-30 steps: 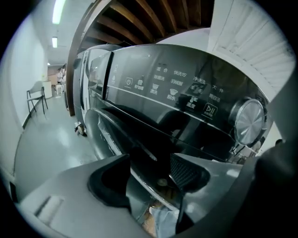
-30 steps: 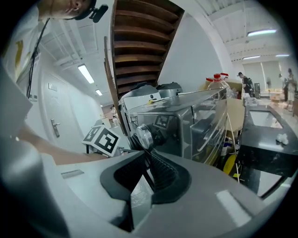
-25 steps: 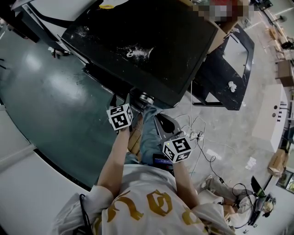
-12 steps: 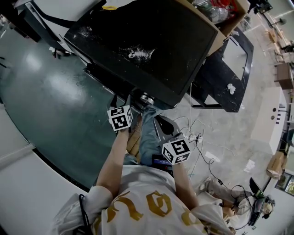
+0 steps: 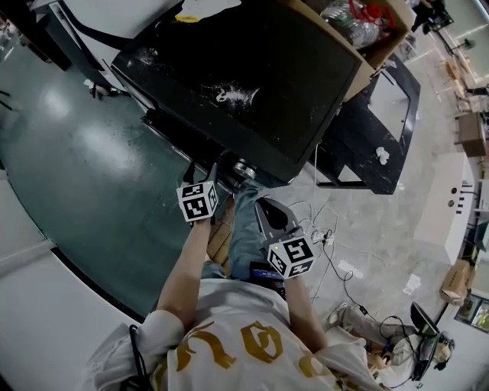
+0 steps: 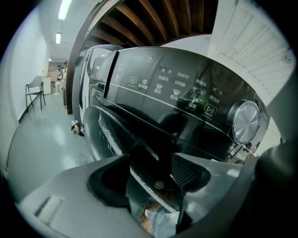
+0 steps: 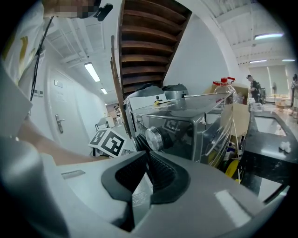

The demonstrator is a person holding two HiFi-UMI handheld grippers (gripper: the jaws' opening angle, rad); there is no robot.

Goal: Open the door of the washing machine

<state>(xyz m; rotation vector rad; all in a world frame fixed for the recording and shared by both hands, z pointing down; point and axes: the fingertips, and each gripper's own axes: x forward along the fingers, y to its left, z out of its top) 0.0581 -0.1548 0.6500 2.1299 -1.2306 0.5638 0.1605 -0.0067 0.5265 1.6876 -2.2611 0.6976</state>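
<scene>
The washing machine [image 5: 252, 69] is seen from above in the head view, with a black top and its front facing me. The left gripper view shows its dark control panel [image 6: 177, 88], silver dial [image 6: 246, 122] and curved glass door [image 6: 107, 135]. My left gripper [image 5: 208, 174] is at the machine's front. It [image 6: 151, 174] stands open, with the door's dark rim running between its two jaws. My right gripper [image 5: 262, 205] hangs lower and to the right, off the machine. It [image 7: 148, 160] is shut with nothing in it, pointing towards the dial [image 7: 155, 136].
A cardboard box with bottles [image 5: 359, 23] stands against the machine's right side. A black table [image 5: 382, 114] is further right. Cables and a power strip [image 5: 327, 233] lie on the pale floor. Dark green floor [image 5: 76, 153] spreads to the left.
The head view has shifted a little. Both grippers stay almost where they were; the right one has drifted slightly back towards me.
</scene>
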